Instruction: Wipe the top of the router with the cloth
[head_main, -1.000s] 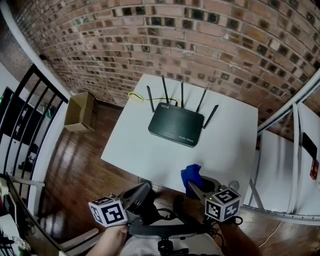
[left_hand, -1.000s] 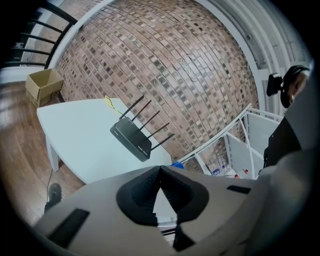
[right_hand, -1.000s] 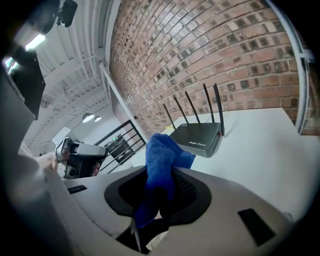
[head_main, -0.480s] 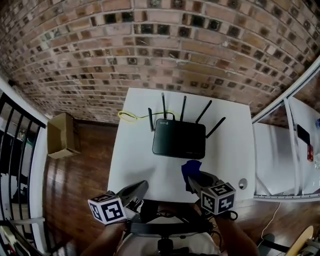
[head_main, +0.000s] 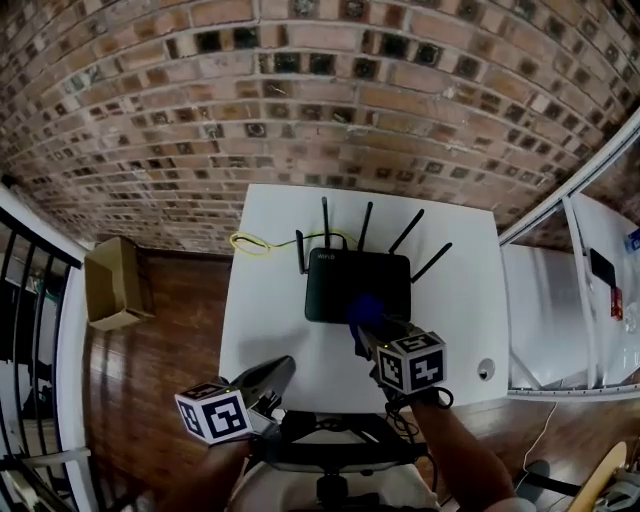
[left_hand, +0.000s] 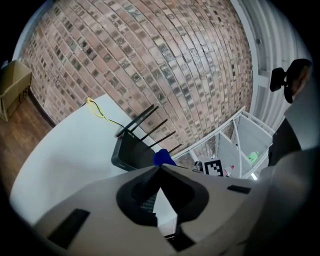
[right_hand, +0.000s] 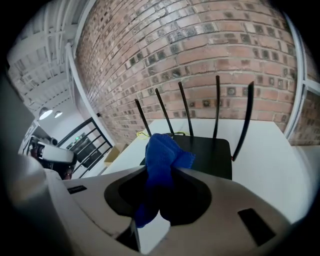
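Note:
A black router (head_main: 355, 285) with several upright antennas sits at the back of the white table (head_main: 270, 330); it also shows in the right gripper view (right_hand: 210, 155) and the left gripper view (left_hand: 131, 154). My right gripper (head_main: 366, 330) is shut on a bunched blue cloth (head_main: 362, 312) (right_hand: 161, 167), held at the router's near edge. The cloth's tip (left_hand: 163, 158) shows in the left gripper view. My left gripper (head_main: 270, 378) (left_hand: 160, 167) hangs at the table's near left edge, shut with nothing between its jaws.
A yellow cable (head_main: 255, 243) runs off the router's back left. A brick wall (head_main: 320, 110) stands behind the table. A cardboard box (head_main: 112, 285) sits on the wooden floor to the left, and white shelving (head_main: 570, 300) stands to the right.
My right gripper has carried the blue cloth forward from the table's near edge to the router's front edge. The view has shifted; the left gripper stays low at the near left.

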